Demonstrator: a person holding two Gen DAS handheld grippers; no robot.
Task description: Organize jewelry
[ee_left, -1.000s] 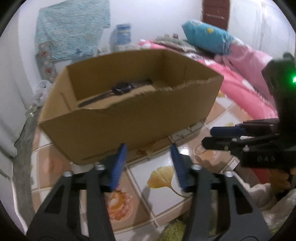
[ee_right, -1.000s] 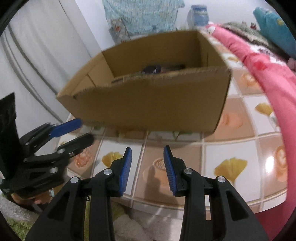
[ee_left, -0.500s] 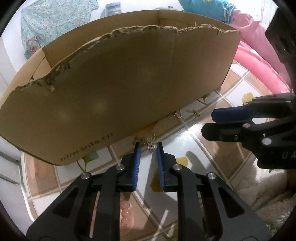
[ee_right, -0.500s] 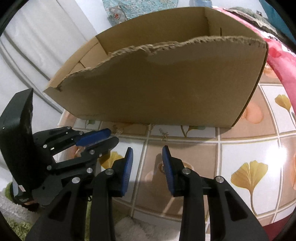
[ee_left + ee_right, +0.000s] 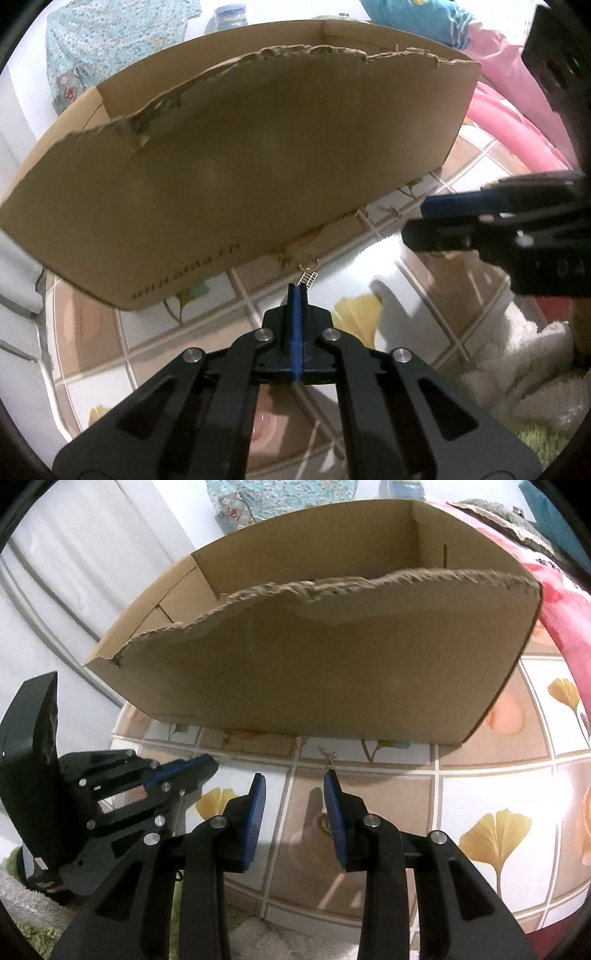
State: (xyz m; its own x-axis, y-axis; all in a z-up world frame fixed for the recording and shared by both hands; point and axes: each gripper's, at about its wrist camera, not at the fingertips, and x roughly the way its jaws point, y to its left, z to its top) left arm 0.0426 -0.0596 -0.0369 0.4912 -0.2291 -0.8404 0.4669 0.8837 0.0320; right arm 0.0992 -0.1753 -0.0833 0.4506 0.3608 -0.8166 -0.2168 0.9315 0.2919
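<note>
A torn-rimmed cardboard box [image 5: 258,166] stands on the tiled floor, also filling the right wrist view [image 5: 332,664]. A small gold ladder-shaped earring [image 5: 309,276] with a ring hook lies at the box's foot. My left gripper [image 5: 297,290] is shut, its blue pads pinching the earring's near end. From the right wrist view the left gripper [image 5: 207,766] appears at the left. My right gripper [image 5: 295,781] stands open over the floor with nothing between its pads. Another small earring [image 5: 330,758] lies just beyond its right fingertip. The right gripper [image 5: 419,221] shows at the right of the left wrist view.
More small gold pieces [image 5: 393,211] lie along the box's base. A pink bedspread [image 5: 565,602] borders the floor on the right. A white fluffy rug [image 5: 524,354] and a green mat [image 5: 33,934] lie near me. White curtains [image 5: 74,572] hang at the left.
My left gripper came down towards the floor at the box's foot and closed its pads on the earring's end. The right gripper also drew nearer the box and kept its gap.
</note>
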